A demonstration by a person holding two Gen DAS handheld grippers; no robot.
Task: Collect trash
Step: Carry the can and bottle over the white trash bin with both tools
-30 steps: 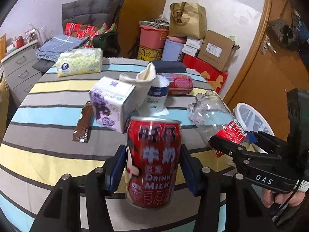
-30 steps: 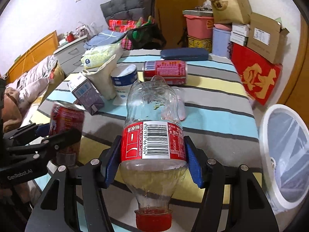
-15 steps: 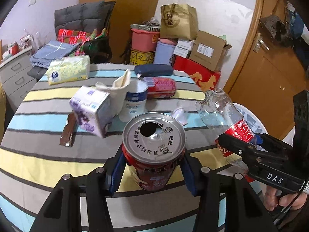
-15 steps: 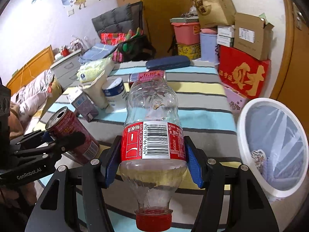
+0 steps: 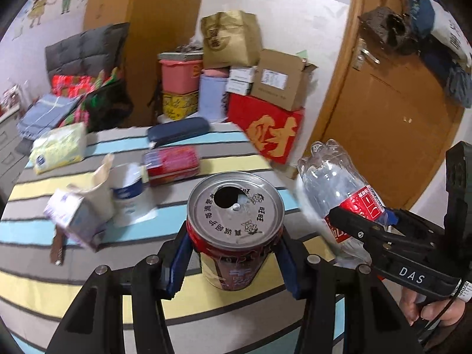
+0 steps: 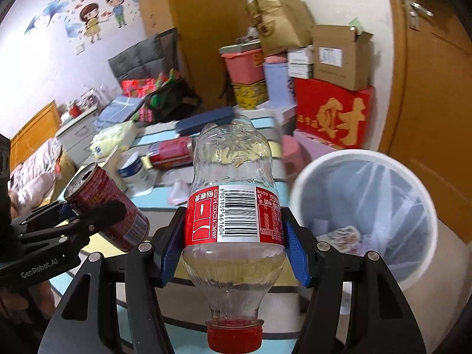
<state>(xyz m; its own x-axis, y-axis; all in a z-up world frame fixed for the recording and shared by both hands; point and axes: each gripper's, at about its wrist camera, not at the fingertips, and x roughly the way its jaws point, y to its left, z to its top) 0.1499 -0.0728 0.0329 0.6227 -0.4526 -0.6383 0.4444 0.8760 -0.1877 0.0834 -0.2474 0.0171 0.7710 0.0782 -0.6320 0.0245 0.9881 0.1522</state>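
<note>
Right hand-held gripper (image 6: 234,237): I had it clamped on the clear cola bottle (image 6: 233,194) at its label.
Left hand-held gripper (image 5: 234,253): I had it clamped on the red milk can (image 5: 236,236), above the tabletop's (image 5: 88,292) striped near edge.
Bottle axis: along my fingers, red cap nearest the camera, base pointing away.
Can axis: tilted, open top toward the left camera.
Bin relation: the white lined bin (image 6: 365,215) stood off the tabletop's right edge, just right of the bottle; I judged my right hand nearer it.
</note>
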